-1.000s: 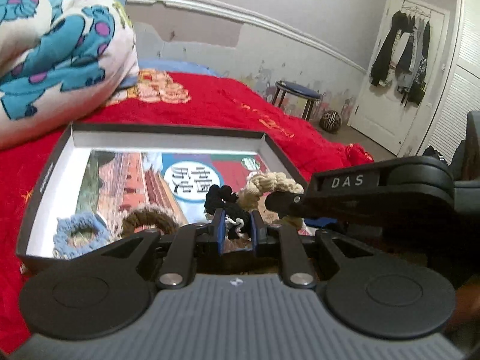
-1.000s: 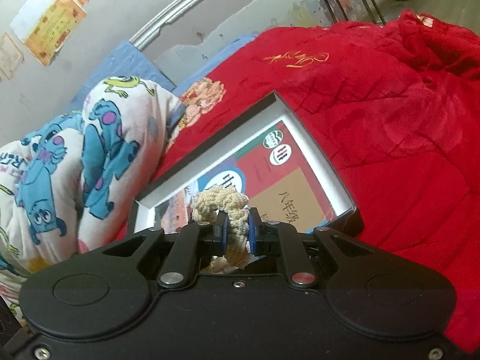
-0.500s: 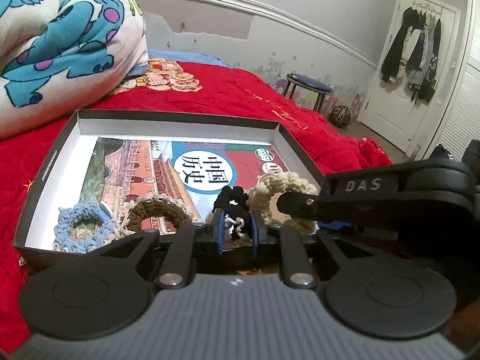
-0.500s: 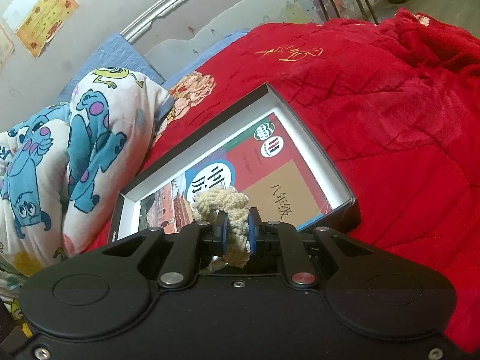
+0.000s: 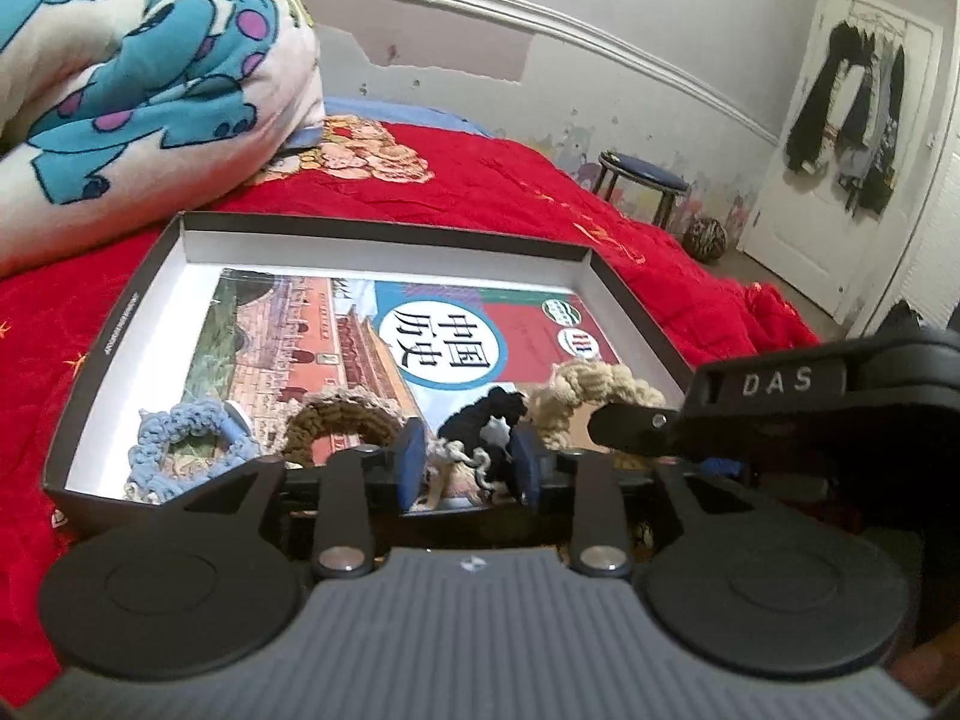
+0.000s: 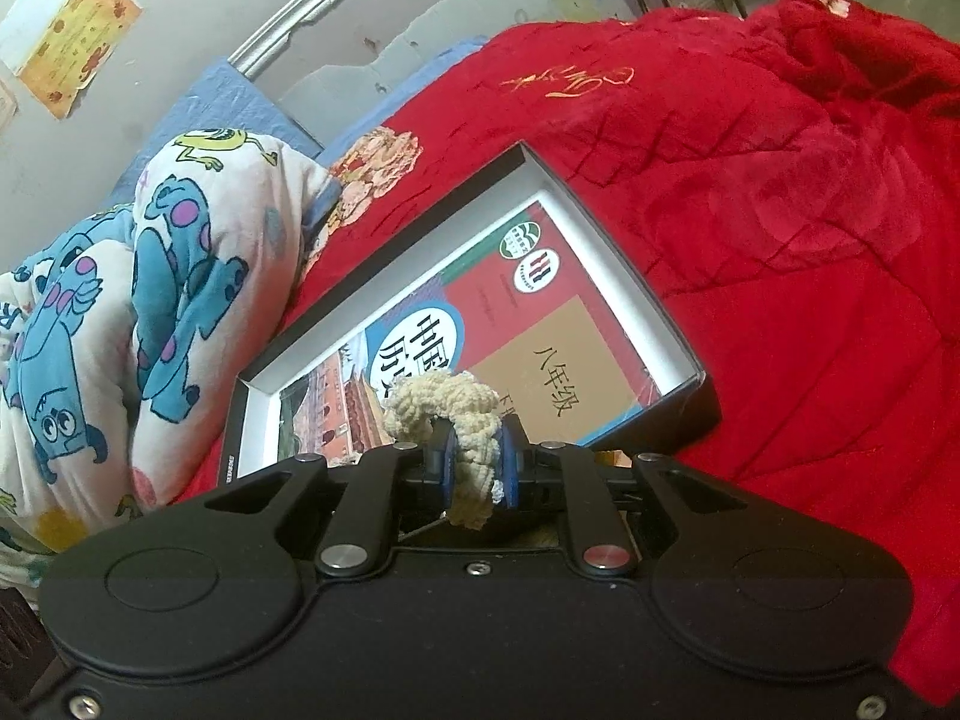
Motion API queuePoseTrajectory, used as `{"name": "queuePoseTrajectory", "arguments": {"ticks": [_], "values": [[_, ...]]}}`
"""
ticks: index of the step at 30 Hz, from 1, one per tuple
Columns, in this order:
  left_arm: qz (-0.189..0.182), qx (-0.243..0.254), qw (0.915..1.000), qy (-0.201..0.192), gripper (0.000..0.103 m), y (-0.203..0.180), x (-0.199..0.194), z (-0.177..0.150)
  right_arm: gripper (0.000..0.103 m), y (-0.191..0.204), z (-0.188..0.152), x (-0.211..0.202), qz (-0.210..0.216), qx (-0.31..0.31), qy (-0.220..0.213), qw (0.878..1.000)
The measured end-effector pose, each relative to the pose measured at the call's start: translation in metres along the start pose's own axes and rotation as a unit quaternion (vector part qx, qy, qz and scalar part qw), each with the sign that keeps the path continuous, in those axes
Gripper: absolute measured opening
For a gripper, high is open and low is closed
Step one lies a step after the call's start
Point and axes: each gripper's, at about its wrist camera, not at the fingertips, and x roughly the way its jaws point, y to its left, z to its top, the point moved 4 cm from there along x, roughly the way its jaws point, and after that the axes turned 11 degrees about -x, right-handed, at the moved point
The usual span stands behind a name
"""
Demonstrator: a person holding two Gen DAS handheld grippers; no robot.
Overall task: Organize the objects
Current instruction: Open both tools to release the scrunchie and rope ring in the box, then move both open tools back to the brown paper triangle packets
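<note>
A shallow black box (image 5: 384,227) with white inner walls lies on the red bed and holds a history textbook (image 5: 360,324). A blue crocheted scrunchie (image 5: 180,441) and a brown one (image 5: 342,420) lie in its near left part. My left gripper (image 5: 465,462) has spread its fingers; a black scrunchie (image 5: 486,420) sits loosely between them at the box's near edge. My right gripper (image 6: 471,462) is shut on a cream scrunchie (image 6: 447,405) and holds it over the box's near edge (image 6: 708,414); it shows in the left wrist view (image 5: 591,396) too.
A red quilt (image 6: 780,210) covers the bed. A cartoon-print blanket (image 5: 120,72) is heaped to the left, behind the box. A blue stool (image 5: 645,180) and a door hung with clothes (image 5: 852,120) stand far right.
My left gripper's fingers have opened around the black scrunchie. Both grippers have drawn back a little from the box, so more of it shows. The right gripper still holds the cream scrunchie.
</note>
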Motion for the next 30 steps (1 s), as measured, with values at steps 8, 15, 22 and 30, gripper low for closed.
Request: {"name": "queuePoseTrajectory", "arguments": {"ticks": [8,15,22,30], "values": [[0.001,-0.027,0.9989,-0.038,0.085,0.012,-0.017,0.012,0.042,0.002,0.002,-0.006,0.027,0.014,-0.013,0.999],[0.021,-0.024,0.9974,-0.065,0.09,0.024,-0.034,0.021,0.085,0.002,0.005,-0.017,0.068,0.039,-0.04,0.996],[0.028,-0.058,0.993,-0.099,0.103,0.038,-0.07,0.032,0.092,0.004,0.01,-0.04,0.085,0.039,-0.071,0.993],[0.026,-0.038,0.9884,-0.145,0.103,0.039,-0.124,0.045,0.097,0.009,0.016,-0.091,0.083,-0.002,-0.122,0.989]]}}
